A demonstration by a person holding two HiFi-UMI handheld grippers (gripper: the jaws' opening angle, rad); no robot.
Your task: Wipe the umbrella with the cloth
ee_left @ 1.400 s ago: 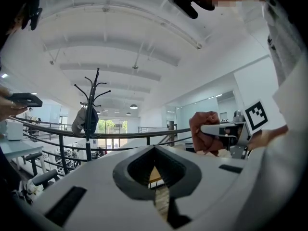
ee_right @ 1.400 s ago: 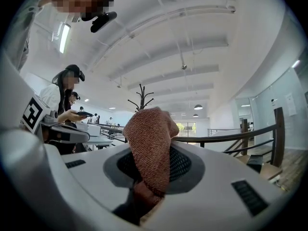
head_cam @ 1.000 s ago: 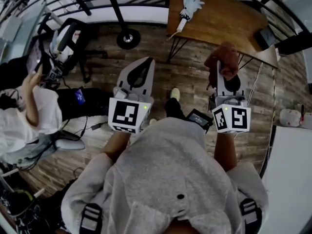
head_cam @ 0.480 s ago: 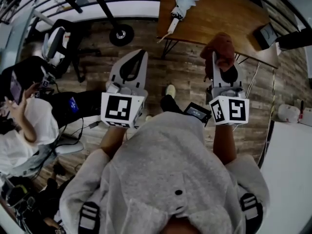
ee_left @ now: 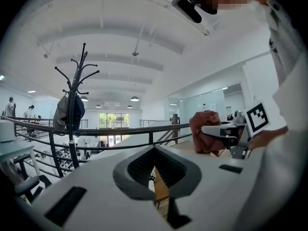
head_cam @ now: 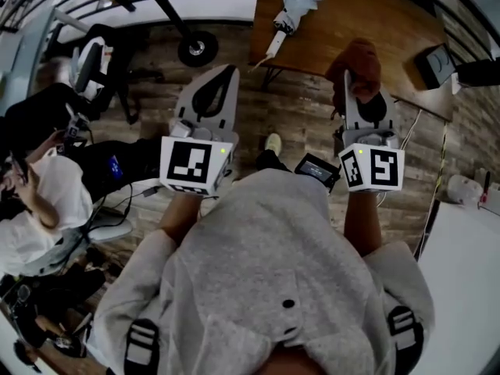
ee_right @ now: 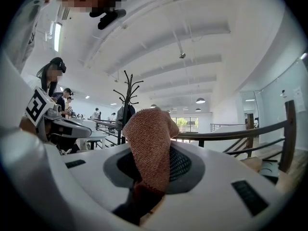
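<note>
A folded light umbrella [head_cam: 291,10] lies on the wooden table [head_cam: 367,14] at the top of the head view. My right gripper [head_cam: 358,73] is shut on a reddish-brown cloth [head_cam: 359,67] that bunches over its tip [ee_right: 151,143], near the table's front edge. My left gripper [head_cam: 219,76] is shut with nothing in it, held over the floor left of the table; in the left gripper view its jaws [ee_left: 156,177] meet, and the cloth [ee_left: 208,131] shows to the right.
A coat stand base [head_cam: 197,49] stands left of the table. A seated person [head_cam: 43,201] and an office chair [head_cam: 90,61] are at the left. A dark box [head_cam: 436,65] sits on the table's right end. A railing [ee_left: 96,134] runs behind.
Both grippers have moved forward toward the table, the cloth still held in the right one. The table and umbrella now sit closer in the head view.
</note>
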